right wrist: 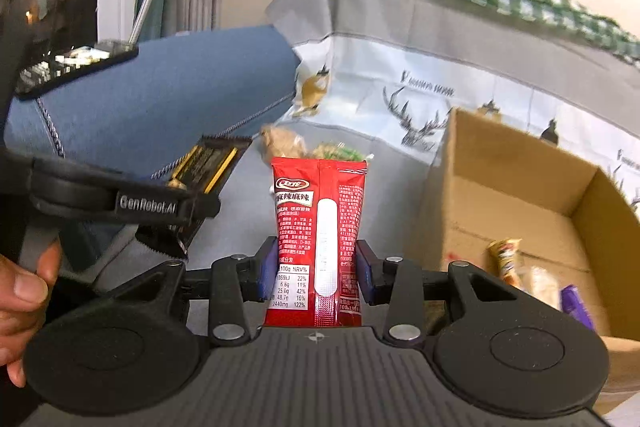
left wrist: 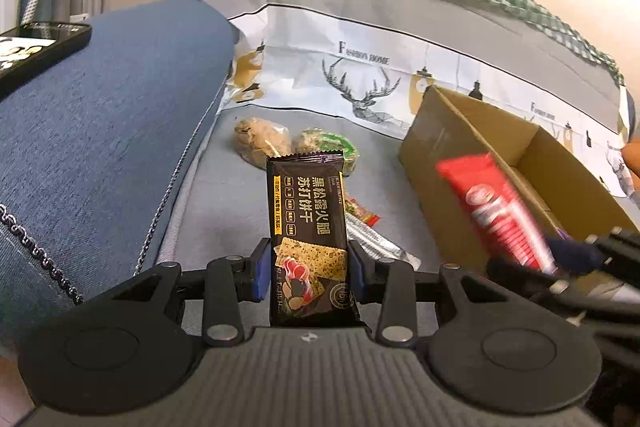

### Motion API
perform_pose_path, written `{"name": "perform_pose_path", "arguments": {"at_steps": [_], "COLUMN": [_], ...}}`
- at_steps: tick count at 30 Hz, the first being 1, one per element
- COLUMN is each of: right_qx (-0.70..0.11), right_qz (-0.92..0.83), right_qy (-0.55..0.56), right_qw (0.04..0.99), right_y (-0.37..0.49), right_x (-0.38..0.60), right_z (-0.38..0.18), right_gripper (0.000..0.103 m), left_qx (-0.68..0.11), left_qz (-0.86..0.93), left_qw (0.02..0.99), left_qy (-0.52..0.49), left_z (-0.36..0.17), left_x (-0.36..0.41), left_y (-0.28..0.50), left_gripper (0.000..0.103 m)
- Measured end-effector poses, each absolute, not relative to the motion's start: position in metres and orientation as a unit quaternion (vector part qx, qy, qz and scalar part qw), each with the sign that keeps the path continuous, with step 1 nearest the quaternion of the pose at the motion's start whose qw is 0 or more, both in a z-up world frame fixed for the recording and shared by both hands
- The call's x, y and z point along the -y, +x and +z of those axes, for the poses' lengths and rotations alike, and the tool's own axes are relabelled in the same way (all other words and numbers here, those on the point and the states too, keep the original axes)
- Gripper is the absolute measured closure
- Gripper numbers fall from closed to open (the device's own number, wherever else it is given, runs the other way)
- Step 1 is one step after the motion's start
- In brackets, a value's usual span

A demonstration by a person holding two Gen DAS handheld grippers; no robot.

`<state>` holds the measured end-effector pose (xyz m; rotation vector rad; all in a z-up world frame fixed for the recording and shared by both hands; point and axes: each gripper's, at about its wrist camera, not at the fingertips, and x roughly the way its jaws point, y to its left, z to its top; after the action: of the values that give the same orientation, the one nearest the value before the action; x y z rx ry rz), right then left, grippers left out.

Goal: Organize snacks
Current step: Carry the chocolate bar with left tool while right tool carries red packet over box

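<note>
Both claws clamp snacks: left claw (left wrist: 308,267) black cracker packet (left wrist: 306,223), right claw (right wrist: 318,267) red packet (right wrist: 320,239).

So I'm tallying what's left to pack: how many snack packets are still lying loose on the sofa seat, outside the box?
3 visible: a tan packet by the blue armrest, a green one beside it, and a red-tipped clear strip nearer. The held black packet may hide more.

The sofa cover (left wrist: 360,39) reads "FASHION HOME"; the black cracker packet (left wrist: 308,227) "BLACK TRUFFLE"; the left gripper (right wrist: 160,205) "GenRobot.AI"; the red packet (right wrist: 320,239) "NRV%".
</note>
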<state>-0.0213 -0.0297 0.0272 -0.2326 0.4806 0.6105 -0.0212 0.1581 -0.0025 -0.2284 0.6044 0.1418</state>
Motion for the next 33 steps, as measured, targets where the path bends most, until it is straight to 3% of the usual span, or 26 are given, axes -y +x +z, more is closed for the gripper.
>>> {"name": "perform_pose_path", "arguments": {"at_steps": [17, 23, 33], "right_qx": [-0.114, -0.091, -0.144], "right_qz": [0.185, 0.147, 0.123], "right_qy": [-0.008, 0.007, 0.076], "right_qw": [0.976, 0.985, 0.979], "right_y": [-0.032, -0.024, 0.020], "right_x": [0.156, 0.214, 0.240], "right_z": [0.126, 0.105, 0.074], "right_gripper": [0.061, 0.062, 0.062], "left_qx": [-0.264, -0.296, -0.278], "left_qz": [0.029, 0.017, -0.004], "left_qw": [0.960, 0.949, 0.956], "left_qy": [-0.090, -0.110, -0.094], "left_z": [0.002, -0.007, -0.007], "left_x": [-0.140, -0.141, -0.137], "left_y": [-0.030, -0.017, -0.018], "left_gripper": [0.060, 0.060, 0.060]}}
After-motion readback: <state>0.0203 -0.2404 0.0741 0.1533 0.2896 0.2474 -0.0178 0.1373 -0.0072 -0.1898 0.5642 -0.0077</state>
